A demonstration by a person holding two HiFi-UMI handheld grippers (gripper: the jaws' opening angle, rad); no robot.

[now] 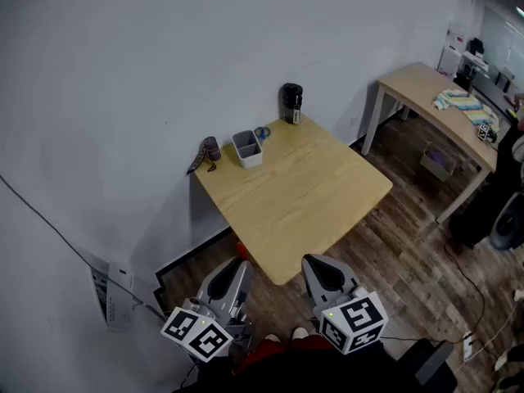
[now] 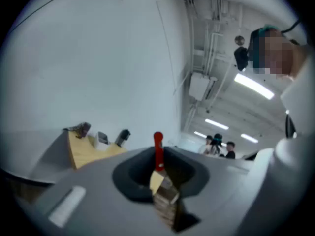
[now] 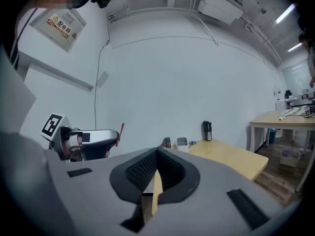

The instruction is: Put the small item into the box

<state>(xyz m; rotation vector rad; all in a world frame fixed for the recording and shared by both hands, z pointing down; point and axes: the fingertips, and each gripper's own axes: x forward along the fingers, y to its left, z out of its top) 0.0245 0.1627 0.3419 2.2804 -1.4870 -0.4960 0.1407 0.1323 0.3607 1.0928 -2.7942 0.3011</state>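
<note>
**Left gripper (image 2: 158,168) clamped on the brush, box still across the table**

The wooden table (image 1: 303,195) fills the middle of the head view, with both grippers hanging off its near corner and not yet over the top. The left gripper's jaws are closed on a small brush (image 2: 158,178). The right gripper (image 3: 156,168) has its jaws drawn together with nothing between them.

The box (image 1: 248,155), a pale open container, stands upright at the table's far left, close to the wall. A black bottle (image 1: 292,103) stands to its right at the far corner, blue scissors (image 1: 262,133) lie just beside the box, and a dark bundle (image 1: 209,150) sits at the table edge on its other side.

The brush lies along the jaws. Its red handle juts forward past the tips toward the table, and its bristles point back toward the gripper's camera.

The box is ahead of the loaded gripper and well apart from it, on the left half of the table. I judge that the left gripper can carry the brush there itself. It would probably need tilting so the handle goes down through the opening.
</note>
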